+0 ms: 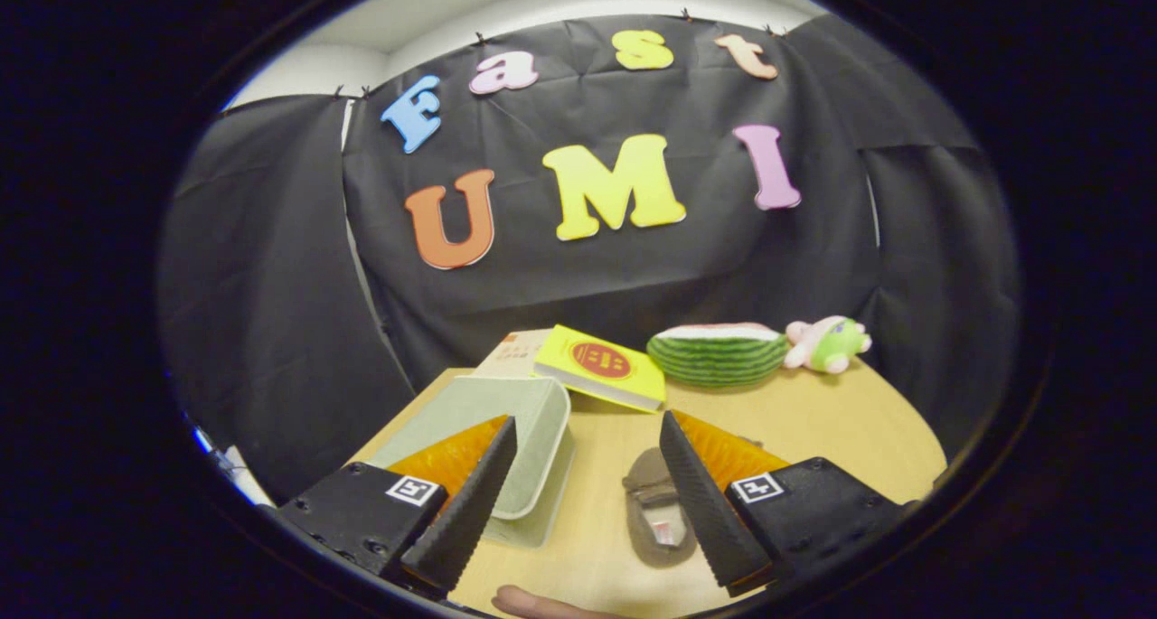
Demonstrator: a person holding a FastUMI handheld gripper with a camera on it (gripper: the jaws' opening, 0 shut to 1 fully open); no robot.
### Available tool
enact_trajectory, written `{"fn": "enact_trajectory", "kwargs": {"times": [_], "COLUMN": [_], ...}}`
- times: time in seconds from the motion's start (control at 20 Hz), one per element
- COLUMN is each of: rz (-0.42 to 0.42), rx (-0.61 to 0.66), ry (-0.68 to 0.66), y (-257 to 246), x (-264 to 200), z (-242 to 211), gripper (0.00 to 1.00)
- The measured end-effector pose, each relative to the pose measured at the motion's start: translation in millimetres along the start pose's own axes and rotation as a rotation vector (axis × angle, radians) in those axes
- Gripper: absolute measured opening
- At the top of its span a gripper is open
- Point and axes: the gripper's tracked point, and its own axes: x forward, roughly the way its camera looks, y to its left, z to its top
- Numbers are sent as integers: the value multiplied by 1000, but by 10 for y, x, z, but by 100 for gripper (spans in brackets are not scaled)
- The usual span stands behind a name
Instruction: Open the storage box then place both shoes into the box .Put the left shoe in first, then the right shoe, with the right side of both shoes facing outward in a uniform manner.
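Gripper (587, 429) spread, empty — shoe (657, 511) between fingers, storage box (506, 420) beside.

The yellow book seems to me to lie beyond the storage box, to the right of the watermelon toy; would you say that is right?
Not quite: the gripper view shows the yellow book beyond the storage box but to the left of the watermelon toy. The tool is open.
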Motion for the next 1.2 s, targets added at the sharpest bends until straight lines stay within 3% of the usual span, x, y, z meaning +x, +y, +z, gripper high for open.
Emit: {"fn": "enact_trajectory", "kwargs": {"times": [0.25,0.5,0.8,1.0,1.2], "rz": [120,356,562,631,681], "rx": [108,290,462,661,747], "ry": [169,312,429,475,549], "y": [-111,100,271,253,270], "x": [560,1034,1443,1711,1798], "z": [-196,-364,-585,-635,-810], "gripper": [100,100,100,99,99]}}
